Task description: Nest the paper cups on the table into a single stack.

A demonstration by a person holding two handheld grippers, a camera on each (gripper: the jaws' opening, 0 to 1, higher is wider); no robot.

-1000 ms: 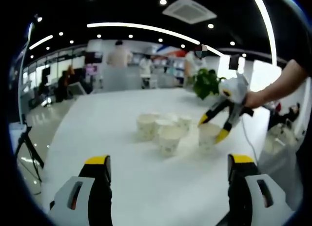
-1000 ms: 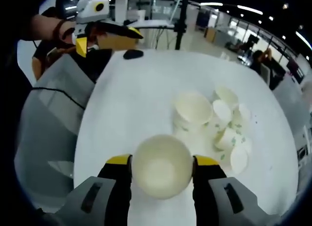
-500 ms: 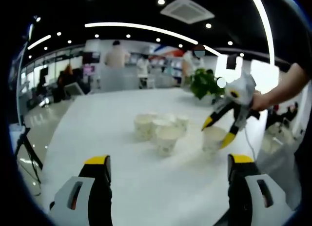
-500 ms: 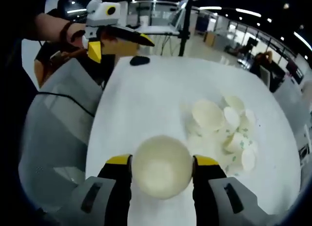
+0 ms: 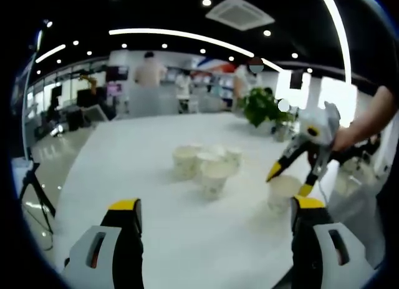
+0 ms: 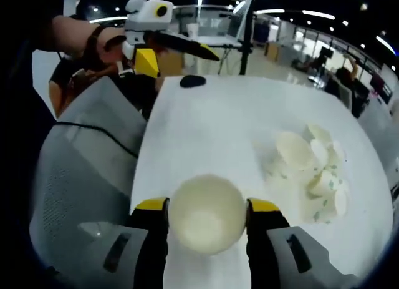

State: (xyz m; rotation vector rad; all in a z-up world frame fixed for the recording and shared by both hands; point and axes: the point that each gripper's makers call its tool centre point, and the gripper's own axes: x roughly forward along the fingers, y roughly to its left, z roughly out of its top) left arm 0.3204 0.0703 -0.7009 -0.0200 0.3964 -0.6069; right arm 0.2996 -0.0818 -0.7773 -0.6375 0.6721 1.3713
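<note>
In the right gripper view, the right gripper (image 6: 207,215) grips a white paper cup (image 6: 207,213), its two yellow-tipped jaws pressed against opposite sides of the cup's rim. The cup's mouth faces the camera and its inside looks bare. It is held over the near edge of the white table (image 6: 212,127). The left gripper view shows this gripper (image 5: 289,180) from the side, coming in from the right with the held cup (image 5: 282,193) between its jaws, close to the table's right edge; a hand (image 5: 345,139) holds it.

The other cups (image 6: 312,173) sit together in a tight cluster on the table, toward its right side in the right gripper view, some upright and some tipped or overlapping; their exact number is hard to tell. Faint green marks show on their sides. In the left gripper view the same cluster (image 5: 207,166) stands near the middle of the table, well apart from the held cup.

The left gripper (image 5: 216,220) is spread wide with nothing between its jaws, above the table's near edge. In the right gripper view it (image 6: 174,48) appears at the far left corner of the table, gripped by a hand (image 6: 106,42). A small dark object (image 6: 192,80) lies on the table near that far edge. A potted green plant (image 5: 262,107) stands at the table's far side in the left gripper view.
</note>
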